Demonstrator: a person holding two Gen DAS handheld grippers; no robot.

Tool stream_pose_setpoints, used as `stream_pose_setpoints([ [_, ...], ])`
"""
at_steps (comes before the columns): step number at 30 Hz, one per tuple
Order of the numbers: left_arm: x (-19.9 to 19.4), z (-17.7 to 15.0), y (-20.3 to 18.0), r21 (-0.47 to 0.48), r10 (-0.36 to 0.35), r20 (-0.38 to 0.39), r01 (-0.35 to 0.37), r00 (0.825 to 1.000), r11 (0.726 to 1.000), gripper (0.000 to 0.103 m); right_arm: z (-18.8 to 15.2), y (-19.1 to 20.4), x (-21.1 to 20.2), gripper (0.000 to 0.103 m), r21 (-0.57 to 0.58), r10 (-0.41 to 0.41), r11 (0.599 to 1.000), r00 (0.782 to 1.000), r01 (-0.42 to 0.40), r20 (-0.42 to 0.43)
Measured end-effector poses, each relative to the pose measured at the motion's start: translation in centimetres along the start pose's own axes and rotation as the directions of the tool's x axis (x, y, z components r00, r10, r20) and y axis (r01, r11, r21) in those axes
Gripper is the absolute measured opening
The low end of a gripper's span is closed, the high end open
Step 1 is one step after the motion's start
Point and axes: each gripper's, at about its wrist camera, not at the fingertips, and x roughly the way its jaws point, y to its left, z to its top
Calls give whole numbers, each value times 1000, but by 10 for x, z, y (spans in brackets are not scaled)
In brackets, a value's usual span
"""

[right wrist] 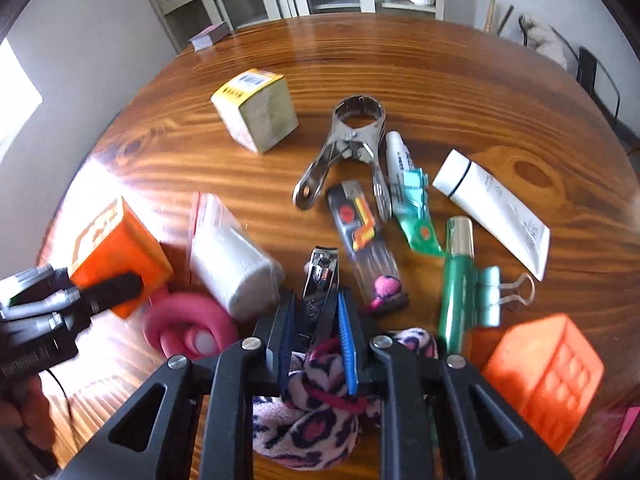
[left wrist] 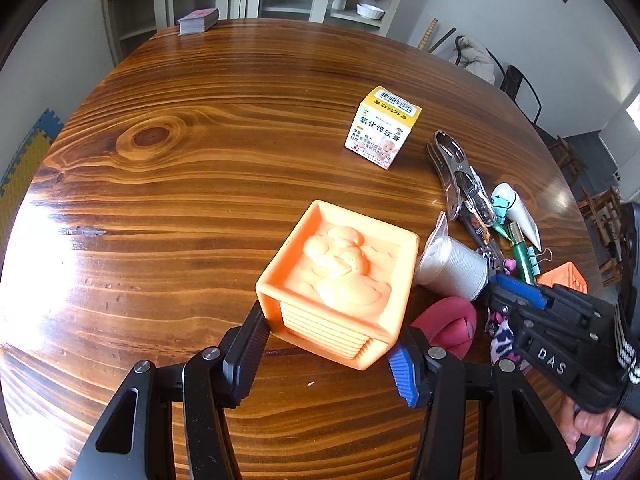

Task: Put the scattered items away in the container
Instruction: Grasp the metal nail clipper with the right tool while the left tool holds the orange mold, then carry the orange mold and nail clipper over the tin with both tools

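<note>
Fingers of the left gripper [left wrist: 328, 340] are clamped on opposite sides of a square orange plastic block [left wrist: 340, 272] with a raised duck relief on its upper face, holding it at the near edge of the varnished wooden desk [left wrist: 180, 200]. Fingers of the right gripper [right wrist: 316, 336], to the right of the block, stand almost together and appear to pinch the near end of a silver nail clipper [right wrist: 320, 276], which lies across a pink leopard-print fabric scrunchie [right wrist: 304, 432].

Progress: judged early. No filled container is visible, and the items remain spread on the desk.

- Just right of the block: a pink rubber ring [right wrist: 180, 332] and a white thread spool in clear wrap [right wrist: 232, 268].
- Beyond the block: a yellow-and-white cardboard carton [left wrist: 382, 132].
- Farther right of the block: a large steel spring clamp [right wrist: 348, 148], a green metallic tube [right wrist: 458, 280] with a teal binder clip [right wrist: 492, 296] against it, and a white squeeze tube [right wrist: 492, 208].
- Farthest right of the block: a second orange plastic cube [right wrist: 544, 380] with a grid-patterned side.

Containers: the block's upper face is only a shallow recess filled by the relief, and nothing rests in it. Whether either orange piece is hollow cannot be told, so the receiving container is unidentified. Every item listed is still to be put away.
</note>
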Motion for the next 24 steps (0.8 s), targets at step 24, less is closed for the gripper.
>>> stream_pose_setpoints([
  [24,-73,-46,-34,66,23,67,-28,998,997,57,-60,-23,-121,18,137,153,975,974,-177,170],
])
